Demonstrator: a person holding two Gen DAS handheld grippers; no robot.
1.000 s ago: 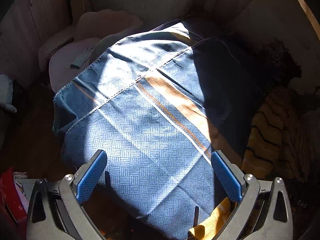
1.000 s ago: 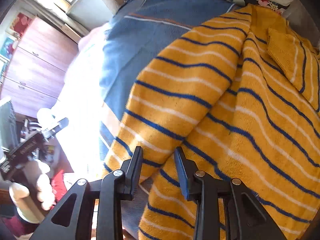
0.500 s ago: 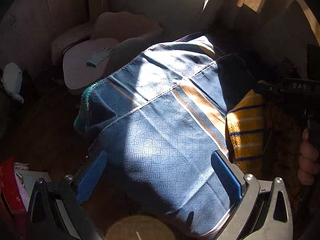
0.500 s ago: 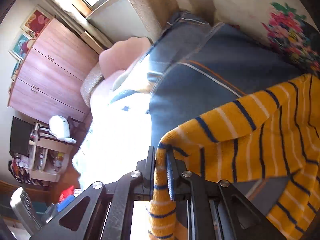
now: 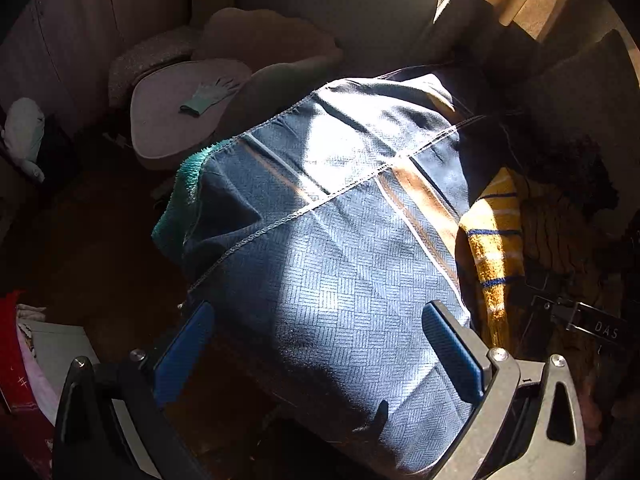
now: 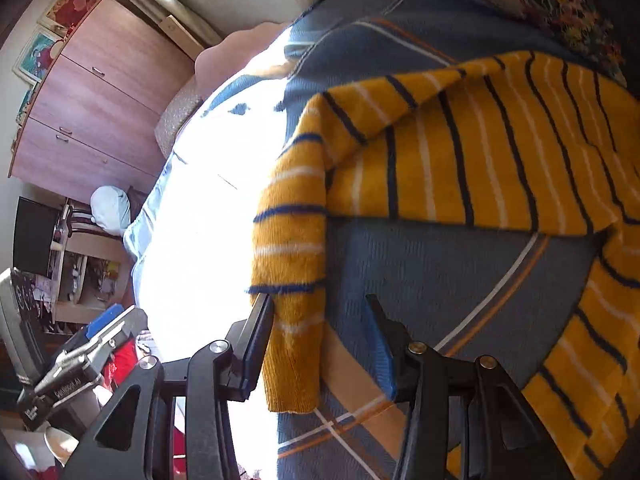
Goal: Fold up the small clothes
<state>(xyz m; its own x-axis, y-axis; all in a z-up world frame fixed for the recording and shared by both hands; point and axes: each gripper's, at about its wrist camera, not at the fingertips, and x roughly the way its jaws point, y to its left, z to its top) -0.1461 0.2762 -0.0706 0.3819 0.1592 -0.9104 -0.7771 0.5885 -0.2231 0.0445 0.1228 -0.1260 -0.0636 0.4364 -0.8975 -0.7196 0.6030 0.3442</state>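
A yellow knit sweater with dark blue and white stripes (image 6: pixel 480 152) lies on a blue checked blanket (image 6: pixel 420 276). One sleeve (image 6: pixel 292 264) hangs down toward my right gripper (image 6: pixel 320 312), which is open with the sleeve end lying between its jaws, against the left one. My left gripper (image 5: pixel 316 340) is open and empty over the blue blanket (image 5: pixel 340 240). The sweater's sleeve (image 5: pixel 494 240) shows at the right of the left wrist view.
A padded pink stool (image 5: pixel 180 112) with a glove (image 5: pixel 208 96) on it stands beyond the blanket. A wooden wardrobe (image 6: pixel 92 100) and a cluttered shelf (image 6: pixel 72 268) are at the left. The other gripper (image 6: pixel 80 364) shows at lower left.
My right gripper was shut on the sleeve half a second ago and has now opened, letting the sleeve go. The left gripper has pulled back a little, still open.
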